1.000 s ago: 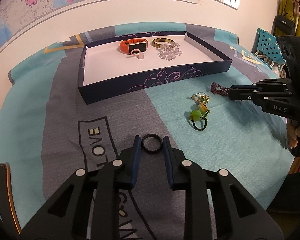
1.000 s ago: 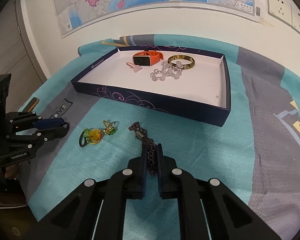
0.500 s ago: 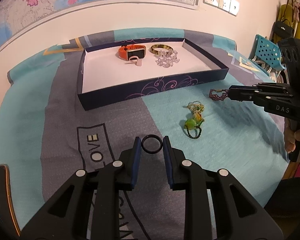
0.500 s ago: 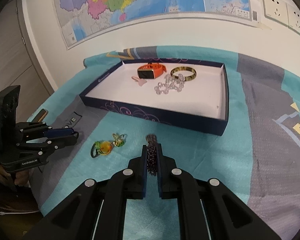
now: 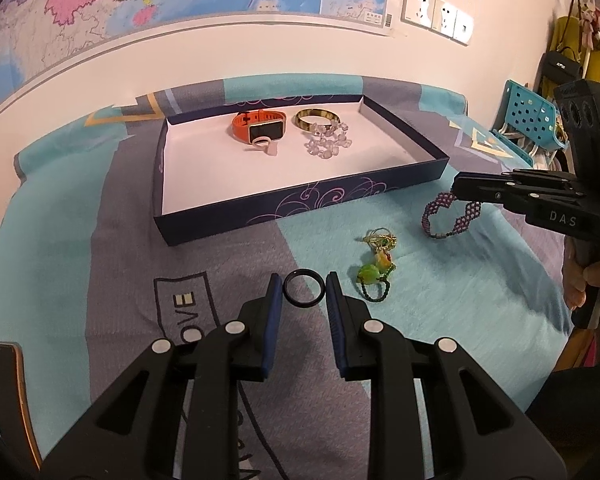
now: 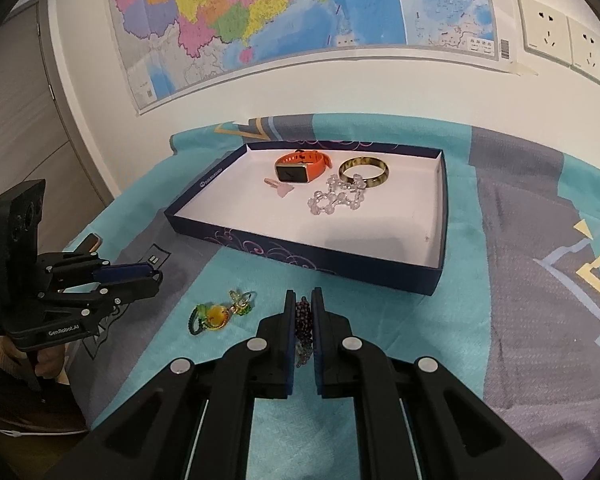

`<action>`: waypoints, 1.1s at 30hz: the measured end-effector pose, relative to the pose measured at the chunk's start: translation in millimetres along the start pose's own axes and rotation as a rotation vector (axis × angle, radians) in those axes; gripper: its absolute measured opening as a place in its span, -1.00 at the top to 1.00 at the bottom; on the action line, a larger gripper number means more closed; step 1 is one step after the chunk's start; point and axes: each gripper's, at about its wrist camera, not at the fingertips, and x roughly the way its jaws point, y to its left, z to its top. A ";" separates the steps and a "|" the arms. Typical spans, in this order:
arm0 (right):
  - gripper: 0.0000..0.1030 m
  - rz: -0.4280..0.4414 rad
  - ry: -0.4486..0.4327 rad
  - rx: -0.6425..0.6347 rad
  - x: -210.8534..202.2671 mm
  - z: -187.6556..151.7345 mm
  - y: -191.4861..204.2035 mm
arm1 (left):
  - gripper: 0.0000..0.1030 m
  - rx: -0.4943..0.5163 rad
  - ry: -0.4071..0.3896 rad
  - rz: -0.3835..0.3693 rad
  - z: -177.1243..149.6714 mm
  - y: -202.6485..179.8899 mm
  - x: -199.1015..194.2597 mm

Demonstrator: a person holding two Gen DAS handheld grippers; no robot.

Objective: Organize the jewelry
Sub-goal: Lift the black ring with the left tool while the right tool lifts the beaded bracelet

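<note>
Purple beaded bracelet (image 5: 452,216), zigzag weave with a metal clasp, is hanging at three o'clock, pinched by the right hand-held gripper (image 6: 303,316). Black ring (image 5: 304,289) is sitting clamped in the left hand-held gripper (image 5: 304,292) at six o'clock.

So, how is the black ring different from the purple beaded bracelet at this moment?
The black ring is one small, plain, rigid hoop; the purple beaded bracelet is larger, woven of many beads, and limp. The ring sits flat between the fingers of the left gripper; the bracelet hangs down in a loop from the right gripper, which is shut on it. Both are held above the cloth, outside the tray.
</note>
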 end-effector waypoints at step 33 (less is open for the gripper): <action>0.89 -0.001 -0.069 -0.050 -13.3 28.6 6.9 | 0.56 0.019 -0.055 -0.001 20.3 -2.1 -5.9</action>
